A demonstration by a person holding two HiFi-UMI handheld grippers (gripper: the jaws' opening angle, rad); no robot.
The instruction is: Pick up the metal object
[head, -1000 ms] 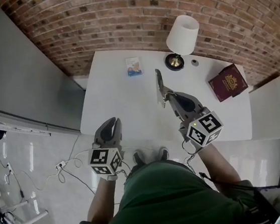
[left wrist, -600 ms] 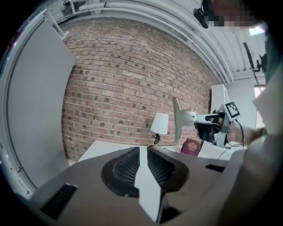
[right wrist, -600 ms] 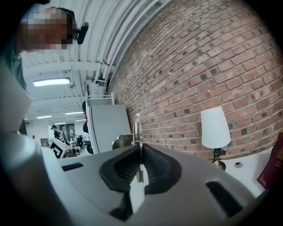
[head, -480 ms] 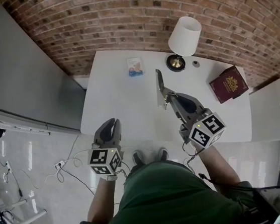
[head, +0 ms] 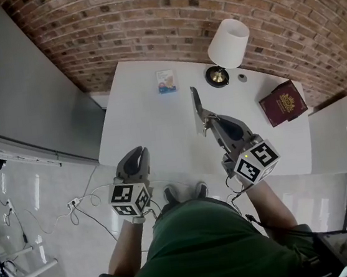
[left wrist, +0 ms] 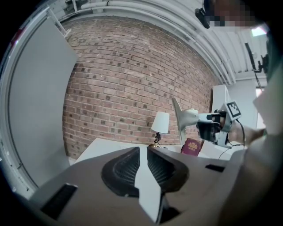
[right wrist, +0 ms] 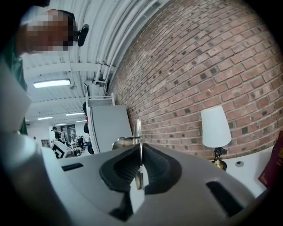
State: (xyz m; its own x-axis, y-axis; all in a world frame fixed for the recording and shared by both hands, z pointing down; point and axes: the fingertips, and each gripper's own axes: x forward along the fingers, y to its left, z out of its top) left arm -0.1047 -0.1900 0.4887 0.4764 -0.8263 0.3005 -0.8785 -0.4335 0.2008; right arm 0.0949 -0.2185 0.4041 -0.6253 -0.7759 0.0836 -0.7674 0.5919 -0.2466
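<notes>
- One table [head: 146, 119], below both grippers.
- Two grippers: the right gripper [head: 212, 123] is clamped on the metal object; the left gripper [head: 139, 153] has its jaws slightly parted and is empty.
- One lamp [head: 228, 43], ahead of the right gripper.
- One red book [head: 282, 101], to its right.
- One metal object [head: 197, 103], held above the table, its long axis near upright and rising past the right jaws.

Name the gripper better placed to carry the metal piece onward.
Right. The right gripper is shut on the thin silver metal blade over the white table; the left gripper sits empty at the table's near edge.
</notes>
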